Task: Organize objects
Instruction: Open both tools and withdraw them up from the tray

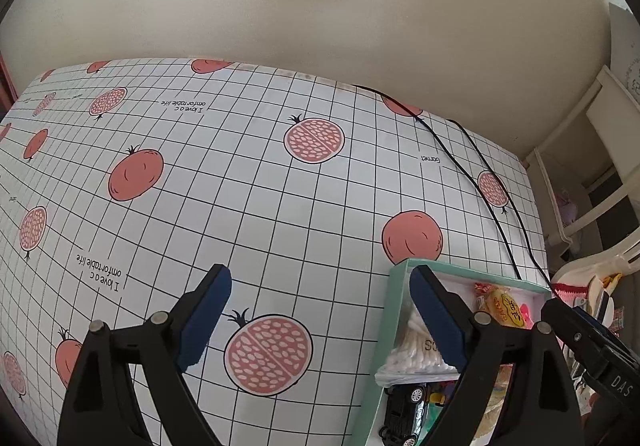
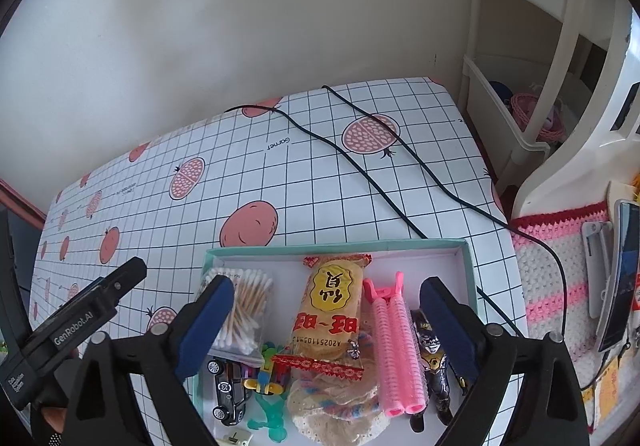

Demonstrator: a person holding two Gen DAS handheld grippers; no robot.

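Both grippers hung with jaws spread wide, gripping nothing. The right gripper (image 2: 326,316) hovered directly above the teal box (image 2: 467,266) of small items; the left gripper (image 1: 320,310) sat beside the box's left wall.

My left gripper (image 1: 320,314) hangs with its jaws spread wide, nothing between the blue pads (image 1: 206,320). My right gripper (image 2: 327,326) is spread just as wide and empty. The two sit side by side.

Left gripper (image 1: 320,318): black frame, blue pads, silver pivot screws; right gripper (image 2: 326,320) alike; "GenRobot.AI" printed white lower left.
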